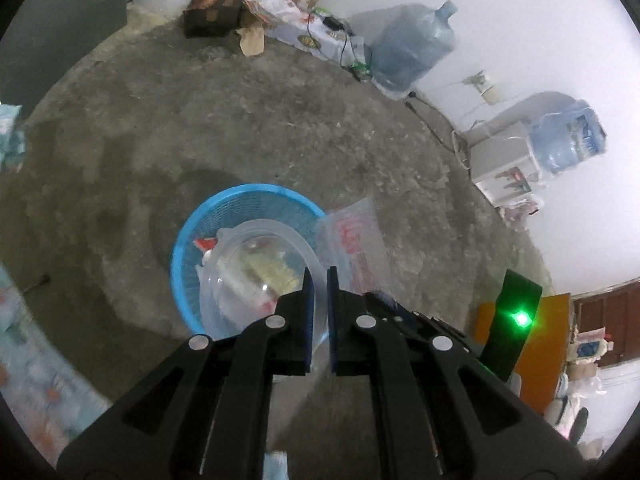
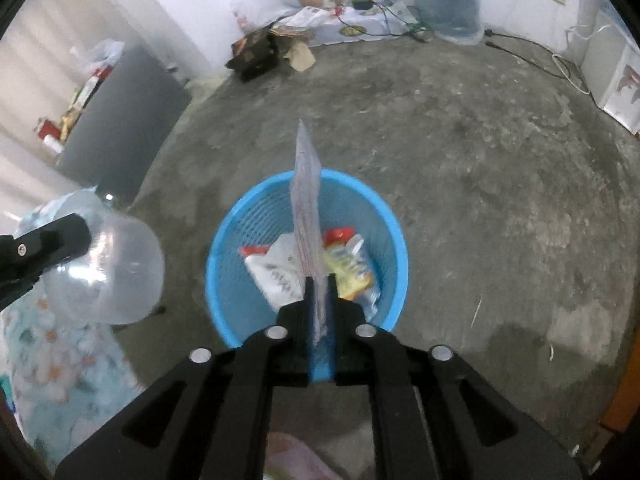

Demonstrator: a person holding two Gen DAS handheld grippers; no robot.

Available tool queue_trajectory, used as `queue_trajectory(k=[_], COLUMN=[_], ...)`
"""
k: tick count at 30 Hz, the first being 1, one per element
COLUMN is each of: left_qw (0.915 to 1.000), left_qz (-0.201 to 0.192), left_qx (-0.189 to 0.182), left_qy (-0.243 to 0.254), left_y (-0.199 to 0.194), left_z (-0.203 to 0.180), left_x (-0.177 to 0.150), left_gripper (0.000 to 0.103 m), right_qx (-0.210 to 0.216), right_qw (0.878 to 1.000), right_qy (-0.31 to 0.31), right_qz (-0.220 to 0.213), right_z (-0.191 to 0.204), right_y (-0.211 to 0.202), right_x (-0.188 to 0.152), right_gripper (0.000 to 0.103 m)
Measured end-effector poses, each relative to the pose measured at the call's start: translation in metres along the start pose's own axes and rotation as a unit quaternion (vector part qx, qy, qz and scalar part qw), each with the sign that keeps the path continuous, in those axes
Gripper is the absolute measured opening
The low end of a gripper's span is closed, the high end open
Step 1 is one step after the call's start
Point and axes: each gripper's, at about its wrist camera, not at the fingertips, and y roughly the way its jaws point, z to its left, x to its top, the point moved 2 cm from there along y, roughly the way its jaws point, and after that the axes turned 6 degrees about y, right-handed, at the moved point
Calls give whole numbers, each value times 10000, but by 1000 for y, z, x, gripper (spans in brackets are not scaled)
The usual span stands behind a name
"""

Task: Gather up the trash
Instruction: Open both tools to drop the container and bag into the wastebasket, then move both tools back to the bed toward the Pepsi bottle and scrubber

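Note:
A blue mesh basket [image 1: 240,190] [image 2: 396,232] stands on the concrete floor with wrappers [image 2: 348,264] inside. My left gripper [image 1: 318,276] is shut on the rim of a clear plastic bowl [image 1: 256,264] that hangs over the basket. The right wrist view shows the same gripper [image 2: 80,236] and the bowl [image 2: 116,272] left of the basket. My right gripper [image 2: 320,280] is above the basket, its jaws close together on a thin clear plastic bag [image 2: 306,200] seen edge-on. Red print shows on that bag [image 1: 352,240] in the left wrist view.
Two large water jugs [image 1: 412,52] [image 1: 568,140], a white dispenser [image 1: 500,160], a dark box [image 1: 212,12] and cables [image 2: 540,56] line the far wall. A grey cabinet [image 2: 120,120] stands at the left, floral cloth [image 2: 60,360] at the near left, an orange object [image 1: 548,360] at the right.

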Motion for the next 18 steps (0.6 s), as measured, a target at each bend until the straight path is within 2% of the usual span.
queue_trajectory(k=[1, 2, 4, 6, 10, 12, 14, 18], left_qw=[10000, 9999, 9997, 9996, 9986, 9981, 9971, 9923], left_qz=[33, 41, -9, -33, -413, -563, -757, -1217], left_qx=[21, 56, 162, 110, 16, 19, 43, 130], left_qy=[-91, -136, -174, -262, -341, -244, -110, 202], left_y=[11, 16, 25, 23, -7, -27, -59, -130], left_z=[2, 2, 4, 7, 5, 1, -5, -19], left_x=[3, 4, 4, 2, 1, -1, -10, -32], left_gripper=[26, 42, 44, 45, 46, 47, 52, 57], right_qx=[27, 97, 148, 276, 440, 558, 642, 852], right_qw=[9999, 9998, 9995, 9986, 9963, 9946, 9937, 9922], right_qy=[121, 165, 261, 445, 736, 858, 876, 773], right_qz=[15, 14, 76, 58, -79, -153, -261, -490], right_z=[-5, -8, -17, -27, -44, -49, -46, -29], right_y=[8, 12, 19, 17, 1, -11, -28, -67], right_x=[2, 2, 0, -6, -23, -34, -47, -71], right_gripper=[49, 51, 51, 52, 53, 53, 53, 63])
